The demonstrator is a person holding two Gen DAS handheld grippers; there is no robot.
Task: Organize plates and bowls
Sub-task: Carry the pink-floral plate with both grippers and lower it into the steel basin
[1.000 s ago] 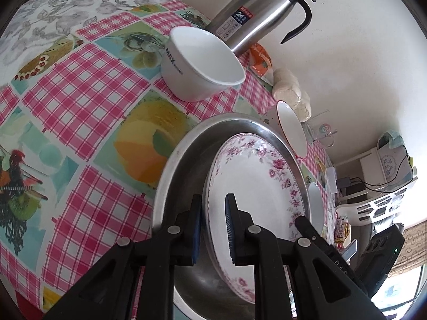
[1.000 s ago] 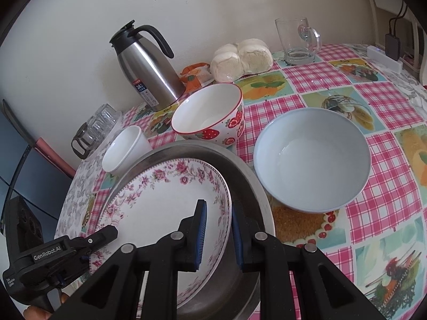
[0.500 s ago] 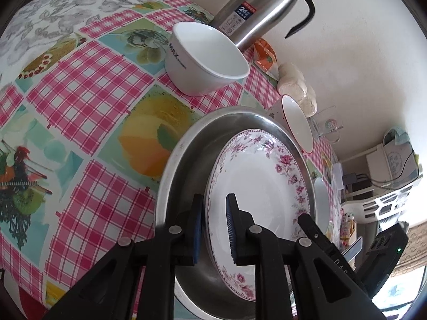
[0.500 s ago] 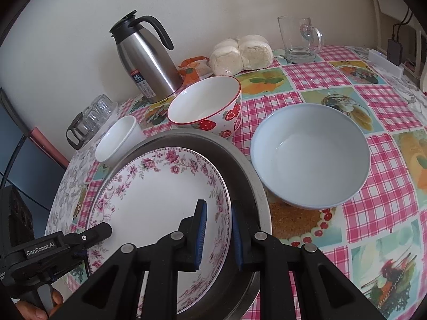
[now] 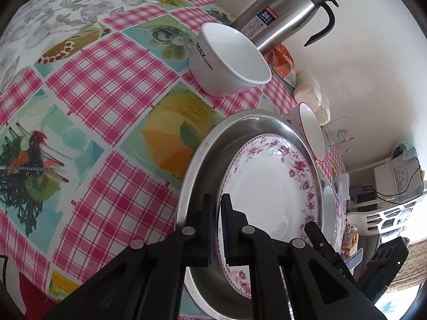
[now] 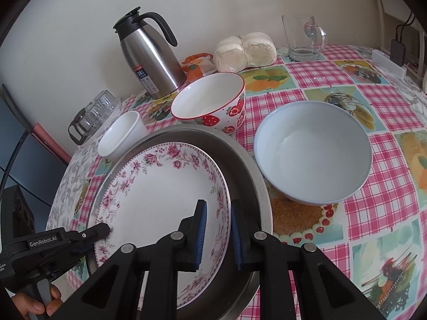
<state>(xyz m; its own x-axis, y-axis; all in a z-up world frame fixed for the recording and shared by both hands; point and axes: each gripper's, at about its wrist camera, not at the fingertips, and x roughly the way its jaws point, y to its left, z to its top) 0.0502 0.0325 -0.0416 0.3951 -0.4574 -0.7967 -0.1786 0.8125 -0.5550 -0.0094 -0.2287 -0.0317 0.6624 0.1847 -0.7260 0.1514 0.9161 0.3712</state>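
A white plate with a pink floral rim (image 5: 269, 192) (image 6: 160, 194) lies inside a wide steel basin (image 5: 202, 160) (image 6: 240, 165) on the checked tablecloth. My left gripper (image 5: 218, 229) is shut on the plate's near rim; it also shows in the right wrist view (image 6: 101, 233). My right gripper (image 6: 217, 229) straddles the plate's right rim with its jaws parted a little around it. A small white bowl (image 5: 229, 61) (image 6: 121, 136), a strawberry bowl (image 6: 210, 104) (image 5: 311, 130) and a pale blue bowl (image 6: 312, 152) stand beside the basin.
A steel thermos (image 6: 149, 58) (image 5: 283, 18), wrapped buns (image 6: 245, 50), an orange packet (image 6: 196, 65) and a glass mug (image 6: 303, 37) stand along the back wall. Upturned glasses (image 6: 93, 112) sit at the far left. A white rack (image 5: 387, 213) stands beyond the table.
Both grippers and the plate have shifted slightly lower into the basin. The right gripper's jaws have parted a little around the rim.
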